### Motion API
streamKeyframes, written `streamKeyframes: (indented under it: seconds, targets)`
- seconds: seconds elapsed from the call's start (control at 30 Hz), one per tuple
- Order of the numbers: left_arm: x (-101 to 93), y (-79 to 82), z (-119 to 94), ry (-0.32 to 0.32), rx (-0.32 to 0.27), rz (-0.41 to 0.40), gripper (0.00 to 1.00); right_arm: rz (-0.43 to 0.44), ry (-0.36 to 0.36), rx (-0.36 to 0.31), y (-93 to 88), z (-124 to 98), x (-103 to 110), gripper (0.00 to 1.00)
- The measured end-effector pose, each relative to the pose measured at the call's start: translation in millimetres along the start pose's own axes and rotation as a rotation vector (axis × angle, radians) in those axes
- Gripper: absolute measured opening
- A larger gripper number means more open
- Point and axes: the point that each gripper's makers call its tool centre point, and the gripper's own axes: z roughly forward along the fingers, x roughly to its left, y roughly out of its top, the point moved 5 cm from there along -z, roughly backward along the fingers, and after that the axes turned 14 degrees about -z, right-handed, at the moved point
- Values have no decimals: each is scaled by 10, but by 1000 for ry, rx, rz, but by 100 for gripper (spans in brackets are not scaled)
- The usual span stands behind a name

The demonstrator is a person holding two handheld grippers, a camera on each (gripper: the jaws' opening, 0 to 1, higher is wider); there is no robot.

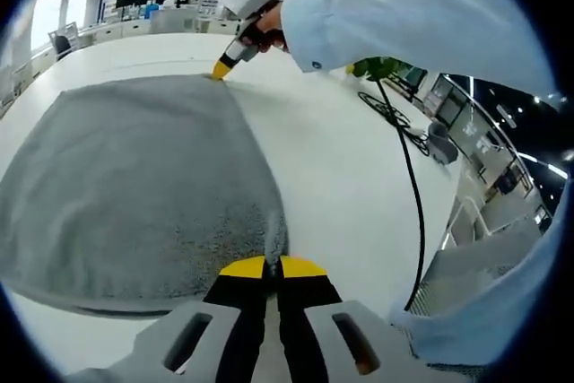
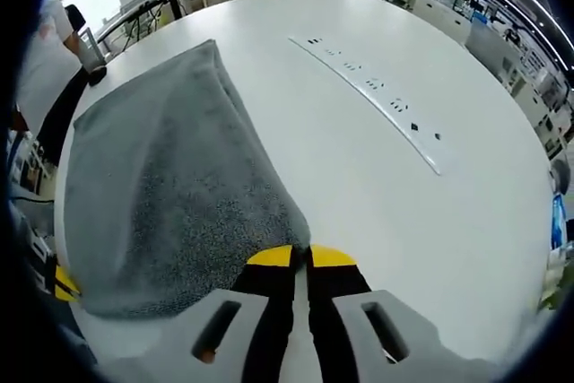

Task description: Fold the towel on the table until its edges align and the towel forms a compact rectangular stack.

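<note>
A big white table [image 1: 350,168] carries it all, its top smooth and pale in both views. Spread flat on it lies a grey towel [image 1: 134,186], soft and nubbly, reaching close to the table's near edge in the right gripper view. A black cable [image 1: 408,177] trails across the white surface. A long strip of small dark sockets [image 2: 377,87] runs across the tabletop, well apart from the towel.

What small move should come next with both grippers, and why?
Probably lift both corners and carry them over to the opposite edge: the left gripper and right gripper each look closed on a corner of the flat grey terry towel on the white table.
</note>
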Motion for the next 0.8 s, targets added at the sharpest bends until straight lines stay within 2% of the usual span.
streamKeyframes:
  seconds: [0.4, 0.57, 0.8]
  targets:
    - [-124, -1, 94, -31, 15, 0, 3, -6, -9, 18, -137, -23, -116, 2]
    - [-161, -13, 112, -38, 17, 7, 3, 0, -10, 22, -193, -74, -82, 2]
    - [-173, -20, 90, -39, 8, -12, 2, -7, -14, 23, -196, -88, -107, 1]
